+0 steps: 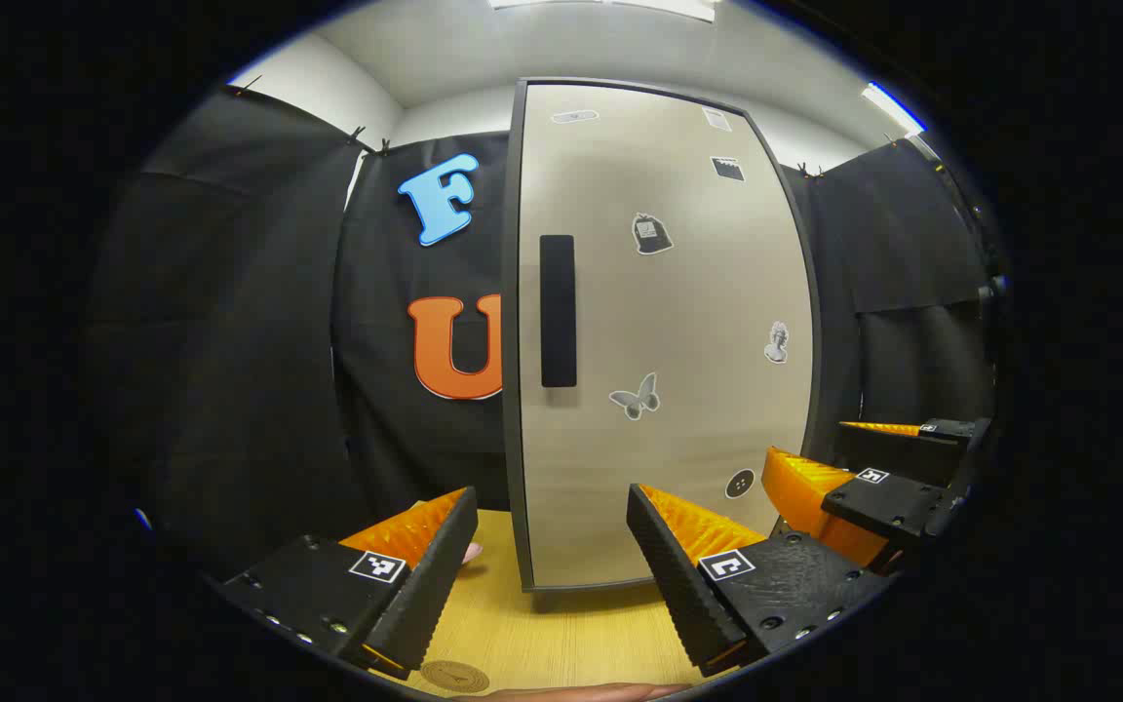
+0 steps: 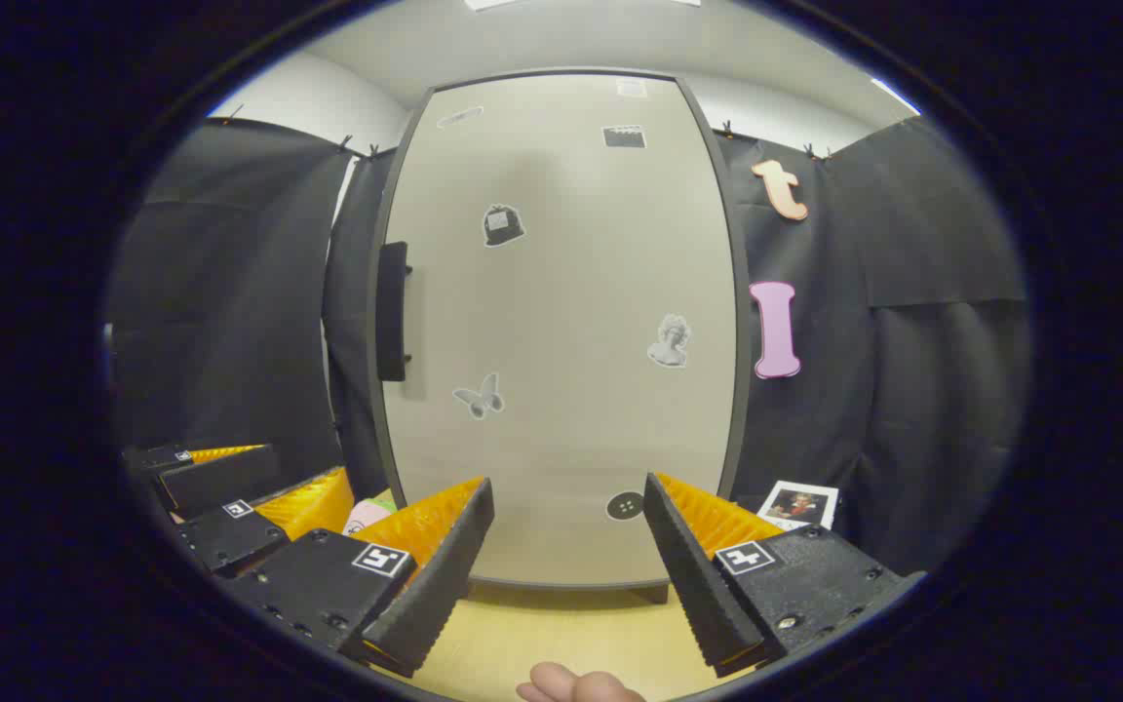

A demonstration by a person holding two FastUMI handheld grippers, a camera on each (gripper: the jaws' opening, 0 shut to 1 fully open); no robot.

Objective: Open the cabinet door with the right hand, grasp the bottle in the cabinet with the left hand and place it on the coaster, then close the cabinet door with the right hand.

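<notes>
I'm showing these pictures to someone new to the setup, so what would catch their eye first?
The tall pale cabinet door stands shut in the middle, dotted with small stickers such as a butterfly and a bust, with a dark vertical handle near its left edge. In front of it, the right hand-held gripper and the left hand-held gripper both gape open above the yellow wooden tabletop.

Beige cabinet door (image 1: 659,331), black handle (image 1: 558,310)
</notes>
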